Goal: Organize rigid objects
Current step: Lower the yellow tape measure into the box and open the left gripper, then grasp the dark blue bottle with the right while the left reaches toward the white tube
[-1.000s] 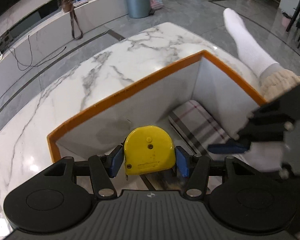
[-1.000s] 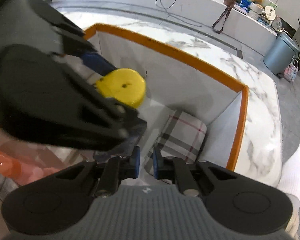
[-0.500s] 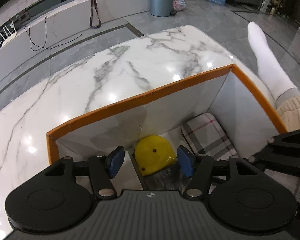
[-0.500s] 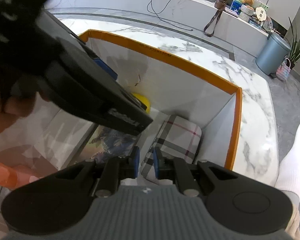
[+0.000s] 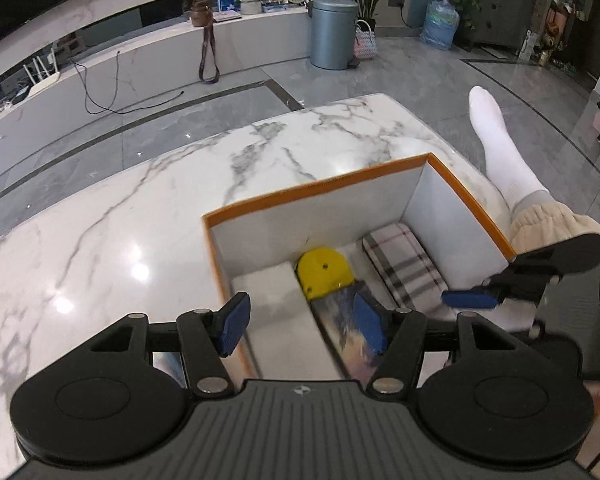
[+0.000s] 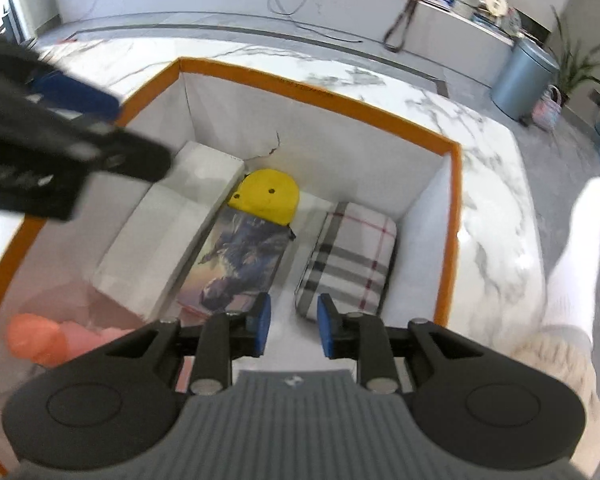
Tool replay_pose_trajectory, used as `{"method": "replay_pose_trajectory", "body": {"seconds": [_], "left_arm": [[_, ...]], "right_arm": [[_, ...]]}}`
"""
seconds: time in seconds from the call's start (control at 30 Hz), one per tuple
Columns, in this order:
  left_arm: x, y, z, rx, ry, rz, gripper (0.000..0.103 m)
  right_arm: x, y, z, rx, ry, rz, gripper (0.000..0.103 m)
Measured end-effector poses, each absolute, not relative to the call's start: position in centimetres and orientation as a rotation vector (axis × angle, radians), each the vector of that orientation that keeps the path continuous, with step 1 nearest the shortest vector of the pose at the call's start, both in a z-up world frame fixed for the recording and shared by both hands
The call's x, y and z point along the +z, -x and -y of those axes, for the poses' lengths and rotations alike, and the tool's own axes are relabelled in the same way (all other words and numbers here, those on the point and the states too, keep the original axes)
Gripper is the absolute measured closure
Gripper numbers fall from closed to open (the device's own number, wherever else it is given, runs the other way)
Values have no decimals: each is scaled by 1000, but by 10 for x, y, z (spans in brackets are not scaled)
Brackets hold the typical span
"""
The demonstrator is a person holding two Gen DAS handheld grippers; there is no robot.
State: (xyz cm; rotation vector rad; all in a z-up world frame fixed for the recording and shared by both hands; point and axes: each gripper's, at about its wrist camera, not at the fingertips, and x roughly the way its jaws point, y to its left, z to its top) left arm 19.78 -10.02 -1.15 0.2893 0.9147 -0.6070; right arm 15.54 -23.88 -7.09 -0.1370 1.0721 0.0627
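Observation:
An orange-rimmed white box [image 5: 320,190] stands on the marble table. Inside lie a yellow tape measure [image 5: 324,272] against the far wall, a picture-printed flat case [image 6: 240,264], a plaid case [image 6: 352,256] and a white block [image 6: 164,236]. The tape measure also shows in the right wrist view [image 6: 266,198]. My left gripper [image 5: 300,326] is open and empty, raised above the box's left edge. My right gripper [image 6: 290,330] is slightly open and empty, over the box's near side. An orange-pink object [image 6: 40,340] sits at the box's near left.
The box [image 6: 316,98] takes up the table's right end; bare marble [image 5: 120,220] lies to its left. A person's leg in a white sock [image 5: 500,148] is beyond the right edge. A grey bin [image 5: 332,32] stands on the floor.
My left gripper let go of the yellow tape measure, which now lies in the box, then rose and pulled back left. My right gripper opened slightly.

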Motion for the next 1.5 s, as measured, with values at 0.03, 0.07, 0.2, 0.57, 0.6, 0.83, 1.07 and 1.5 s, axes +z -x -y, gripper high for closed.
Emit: {"method": "replay_pose_trajectory", "body": {"seconds": [0.03,0.07,0.2,0.57,0.6,0.83,1.07,1.5], "left_arm": [[-9,-193,96,-609,-289,-910,33],[-7,-189,91,-610,-286,-903,33],[2,-175,69,-597,-271,-879,36],[13,-158,-11,-487,-260,-860,38],[12,-158,-17,-480,-259,-863,38],[0,-162,-54,-455,-176,-923,42],[-25,-168,-78,-455,-150,-965,51],[-68,-198,-103,-482,-91,-1040,53]], "right_arm": [[-69,-152,237,52,134,-1073,79],[-67,-148,236,44,128,-1074,79],[-56,-134,229,25,117,-1065,79],[-13,-119,185,147,70,-972,79],[-9,-120,177,169,66,-966,79],[-2,-139,115,326,104,-970,79],[-31,-171,60,357,271,-1056,80],[-89,-239,20,266,512,-1268,78]]}}
